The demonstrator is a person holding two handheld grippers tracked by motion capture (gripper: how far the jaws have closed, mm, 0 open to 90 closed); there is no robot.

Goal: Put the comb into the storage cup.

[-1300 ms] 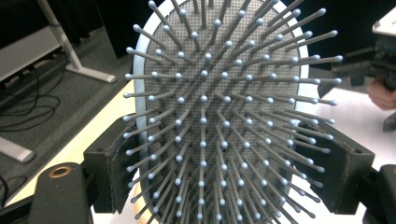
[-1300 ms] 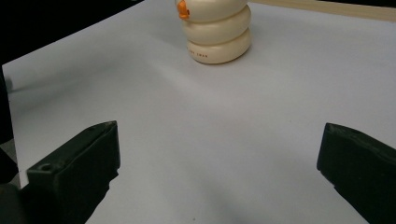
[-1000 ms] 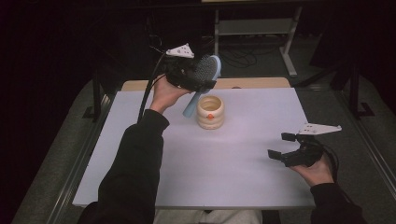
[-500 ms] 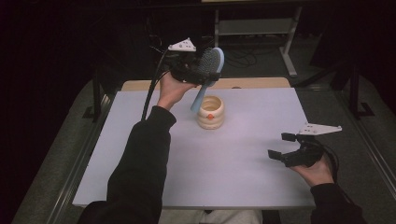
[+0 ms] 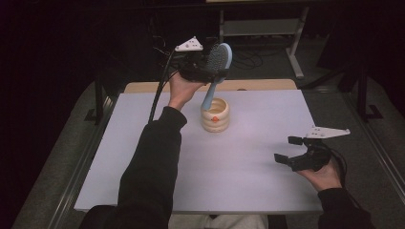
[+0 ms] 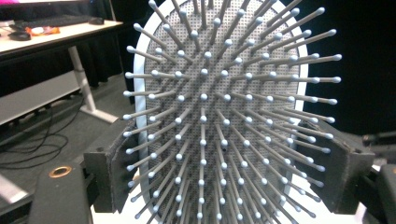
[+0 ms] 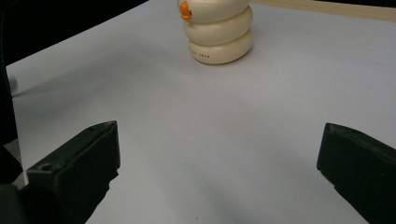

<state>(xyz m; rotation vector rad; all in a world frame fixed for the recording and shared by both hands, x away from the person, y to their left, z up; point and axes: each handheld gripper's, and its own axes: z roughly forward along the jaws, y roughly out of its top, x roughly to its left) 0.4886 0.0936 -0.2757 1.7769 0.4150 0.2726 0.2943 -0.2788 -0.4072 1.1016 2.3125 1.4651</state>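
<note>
- Up at the far side of the counter (image 5: 143, 143) we've got the left tool (image 5: 203, 71), raised in the air and clamped on the head of a light blue hairbrush (image 5: 217, 64).
- In the left gripper view the hairbrush (image 6: 224, 116) sits right between the two black jaws, its grey bristles pointing straight at the camera, one jaw pressed to each edge of the oval head.
- The brush handle slants down and ends just above the rim of a cream ribbed holder (image 5: 215, 115); we can't tell whether the tip touches it.
- That holder stands upright on the white counter, just past centre, with a small orange mark on its side. In the right gripper view the holder (image 7: 218, 35) shows as stacked rounded rings.
- Over at the near right, the right tool (image 5: 296, 152) rests low by the counter's edge in the person's hand (image 5: 325, 174), jaws spread wide, nothing between them.
- The two tools are well apart.
</note>
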